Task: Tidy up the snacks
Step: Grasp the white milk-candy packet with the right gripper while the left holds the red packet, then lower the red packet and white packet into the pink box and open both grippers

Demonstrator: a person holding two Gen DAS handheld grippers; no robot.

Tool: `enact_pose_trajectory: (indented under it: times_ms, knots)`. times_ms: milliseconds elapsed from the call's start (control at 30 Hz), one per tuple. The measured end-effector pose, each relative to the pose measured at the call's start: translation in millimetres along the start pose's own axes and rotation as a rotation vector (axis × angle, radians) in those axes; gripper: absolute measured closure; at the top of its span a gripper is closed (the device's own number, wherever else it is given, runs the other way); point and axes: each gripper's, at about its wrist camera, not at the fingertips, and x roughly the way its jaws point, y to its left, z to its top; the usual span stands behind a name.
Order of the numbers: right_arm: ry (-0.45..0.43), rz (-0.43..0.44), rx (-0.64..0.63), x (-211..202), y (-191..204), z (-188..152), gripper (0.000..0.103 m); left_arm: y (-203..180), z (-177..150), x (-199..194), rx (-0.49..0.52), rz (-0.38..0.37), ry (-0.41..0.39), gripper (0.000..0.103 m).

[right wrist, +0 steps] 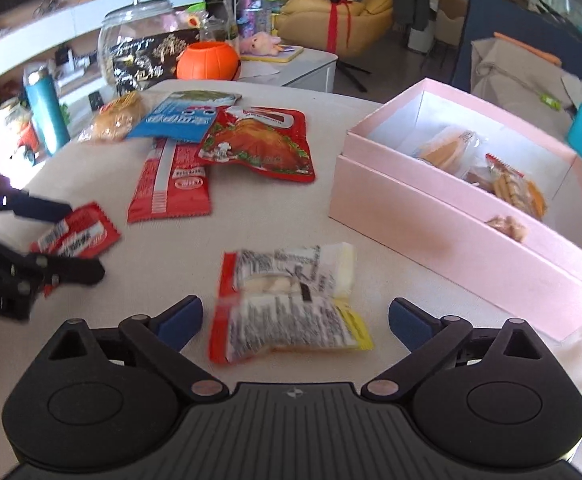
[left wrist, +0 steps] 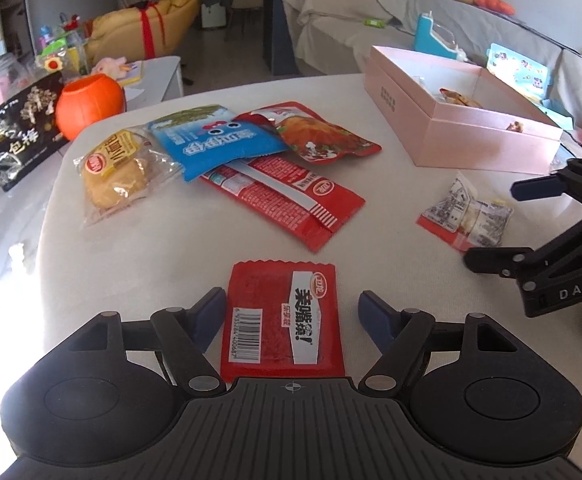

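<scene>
A small red packet (left wrist: 283,320) with a white label lies flat on the white table, between the fingers of my left gripper (left wrist: 293,310). Its pads stand just clear of the packet's sides. Two clear packets with red and yellow ends (right wrist: 291,300) lie side by side between the wide-open fingers of my right gripper (right wrist: 295,316), untouched. Each gripper shows in the other's view: the right gripper (left wrist: 495,224) over the clear packets (left wrist: 467,216), the left gripper (right wrist: 77,240) over the red packet (right wrist: 75,236). An open pink box (right wrist: 431,220) at the right holds several snacks.
Further back lie a bread packet (left wrist: 115,176), a blue packet (left wrist: 211,140), a red chicken pouch (left wrist: 315,132) and a long red packet (left wrist: 283,196). An orange pumpkin bucket (left wrist: 91,104), a black bag (left wrist: 23,128), a glass jar (right wrist: 131,40) and a teal bottle (right wrist: 47,112) crowd the far left edge.
</scene>
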Motion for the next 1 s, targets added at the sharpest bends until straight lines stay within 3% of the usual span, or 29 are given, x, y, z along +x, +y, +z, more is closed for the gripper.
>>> enact_pose_trajectory:
  times_ms: [200,267,333,400,433,600,633,700,733,867,1000]
  knots:
    - [-0.012,-0.232,-0.017,-27,-24,-26,0.005,-3,-4,0,0.007,0.003,-0.022,0.02]
    - [-0.01,-0.182,0.063,-35,-36,-28,0.006,-3,-5,0,0.005,0.001,-0.026,0.02]
    - [0.003,-0.047,0.18,-36,-45,-26,0.006,-2,-6,0,0.001,-0.005,-0.03,0.02]
    - [0.029,0.024,0.267,-27,-46,-19,0.007,-1,-7,-2,-0.001,-0.013,-0.031,0.02]
    - [0.041,0.029,0.297,-18,-43,-15,0.007,-1,-7,-2,-0.001,-0.017,-0.029,0.02]
    - [0.019,-0.1,0.279,16,-17,11,0.008,4,-9,-6,-0.012,-0.035,-0.022,0.021]
    - [0.02,-0.118,0.266,19,-13,14,0.012,5,-9,-7,-0.012,-0.037,-0.021,0.022]
    - [0.013,-0.104,0.234,16,-7,16,0.031,5,-11,-9,-0.007,-0.038,-0.021,0.024]
    - [0.011,-0.08,0.211,10,-5,15,0.047,5,-11,-10,-0.002,-0.036,-0.021,0.025]
    - [0.003,-0.072,0.154,-14,-4,2,0.053,3,-10,-8,0.021,-0.02,-0.022,0.028]
    - [-0.006,-0.072,0.168,-36,-19,-15,0.053,-2,-7,-6,0.064,-0.001,-0.04,0.04]
